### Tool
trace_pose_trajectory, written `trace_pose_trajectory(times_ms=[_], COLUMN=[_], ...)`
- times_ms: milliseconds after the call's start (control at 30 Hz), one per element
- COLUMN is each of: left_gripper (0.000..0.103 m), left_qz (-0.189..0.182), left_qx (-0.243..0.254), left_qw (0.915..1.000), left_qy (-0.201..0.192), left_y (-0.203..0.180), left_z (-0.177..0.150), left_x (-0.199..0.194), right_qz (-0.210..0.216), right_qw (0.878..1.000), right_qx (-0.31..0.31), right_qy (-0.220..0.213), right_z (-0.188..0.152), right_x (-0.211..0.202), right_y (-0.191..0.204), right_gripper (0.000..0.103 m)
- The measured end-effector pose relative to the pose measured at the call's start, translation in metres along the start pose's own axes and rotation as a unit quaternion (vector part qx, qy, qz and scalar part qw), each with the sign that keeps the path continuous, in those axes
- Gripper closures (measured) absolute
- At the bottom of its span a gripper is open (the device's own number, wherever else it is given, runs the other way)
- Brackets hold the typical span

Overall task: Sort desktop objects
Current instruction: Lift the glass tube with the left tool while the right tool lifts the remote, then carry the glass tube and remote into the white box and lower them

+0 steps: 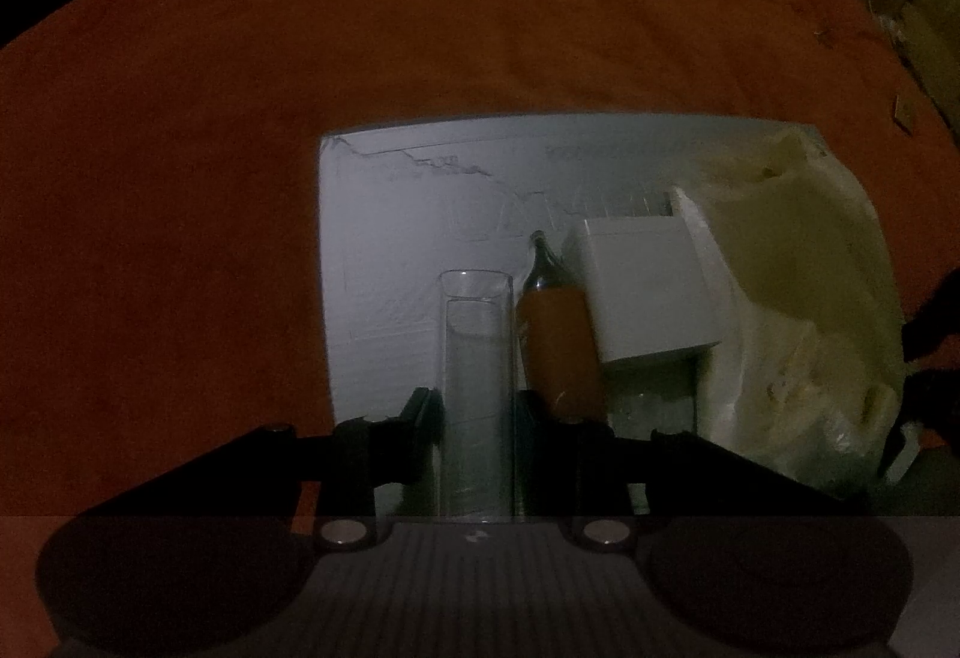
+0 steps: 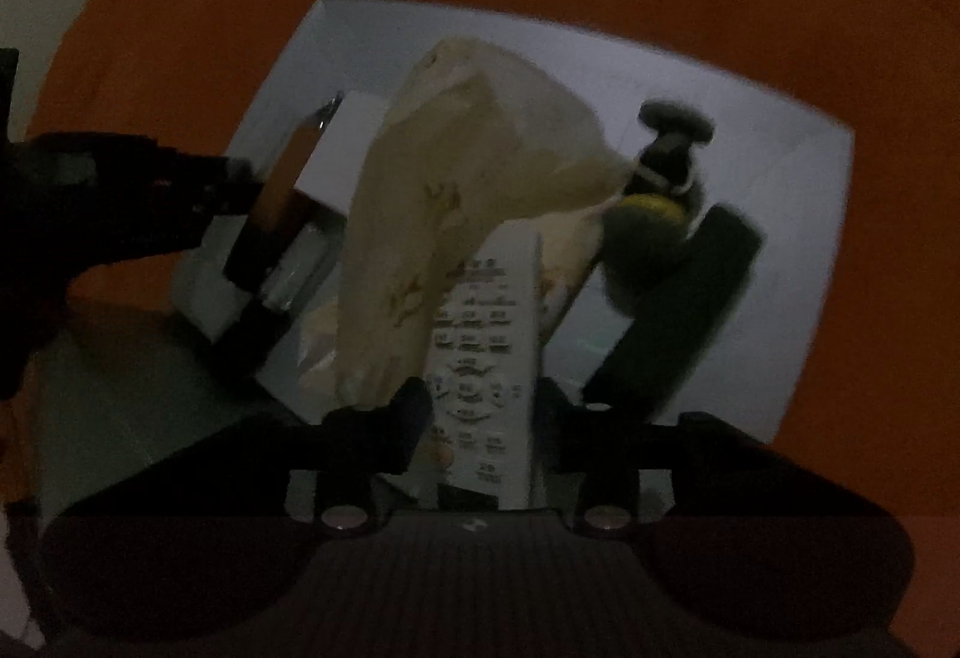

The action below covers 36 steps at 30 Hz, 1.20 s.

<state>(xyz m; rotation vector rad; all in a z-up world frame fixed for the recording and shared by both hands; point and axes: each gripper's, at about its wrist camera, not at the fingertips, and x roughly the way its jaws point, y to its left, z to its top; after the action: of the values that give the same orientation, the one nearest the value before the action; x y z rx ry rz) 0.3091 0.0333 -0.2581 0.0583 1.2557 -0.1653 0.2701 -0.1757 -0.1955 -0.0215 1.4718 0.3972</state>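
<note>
Orange cloth covers the bench [image 1: 240, 117], dimly lit, with a white sheet [image 1: 390, 214] spread on it. On the sheet lie a clear tube [image 1: 477, 388], an orange-brown bottle [image 1: 558, 346], a white box [image 1: 645, 292] and a crumpled pale bag [image 1: 798, 262]. The left gripper [image 1: 477, 406] has its jaws pinching the tube. The right gripper [image 2: 480, 406] has its jaws closed on a white remote [image 2: 486, 358], beside a dark handset [image 2: 678, 310] and a blurred toy [image 2: 654, 190]. Bare cloth lies left and beyond the sheet.

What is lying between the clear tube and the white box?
An orange bottle lies between the clear tube and the white box, seen in the left wrist view.
</note>
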Motion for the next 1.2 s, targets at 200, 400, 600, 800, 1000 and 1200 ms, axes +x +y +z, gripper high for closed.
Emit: trace_pose_trajectory(times_ms=[200, 400, 600, 800, 1000, 1200], left_gripper=[0.078, 0.078, 0.079, 0.079, 0.079, 0.079], left_qz=[-0.002, -0.003, -0.017, -0.024, -0.038, -0.061], left_qx=[-0.004, -0.011, -0.03, -0.032, -0.038, -0.028], left_qw=[1.0, 0.9999, 0.9993, 0.9988, 0.9974, 0.9948], left_qy=[0.001, -0.004, -0.012, -0.029, -0.048, -0.076], left_y=[0.002, 0.001, 0.007, 0.008, 0.01, 0.0], left_z=[0.001, 0.001, 0.0, 0.002, 0.0, -0.011], left_x=[0.001, 0.001, -0.002, -0.013, -0.039, -0.081], right_qz=[-0.023, -0.092, -0.075, -0.051, -0.032, -0.025], right_qw=[1.0, 0.994, 0.994, 0.991, 0.99, 0.991], right_qx=[0.008, -0.034, -0.011, 0.017, 0.01, -0.004], right_qy=[-0.014, -0.037, -0.081, -0.125, -0.139, -0.135], right_z=[-0.003, -0.015, -0.008, -0.001, -0.015, -0.037], right_x=[0.012, 0.005, -0.029, -0.065, -0.084, -0.099], right_y=[0.004, 0.029, 0.026, 0.023, 0.035, 0.05], right_gripper=[0.054, 0.054, 0.054, 0.054, 0.054, 0.054])
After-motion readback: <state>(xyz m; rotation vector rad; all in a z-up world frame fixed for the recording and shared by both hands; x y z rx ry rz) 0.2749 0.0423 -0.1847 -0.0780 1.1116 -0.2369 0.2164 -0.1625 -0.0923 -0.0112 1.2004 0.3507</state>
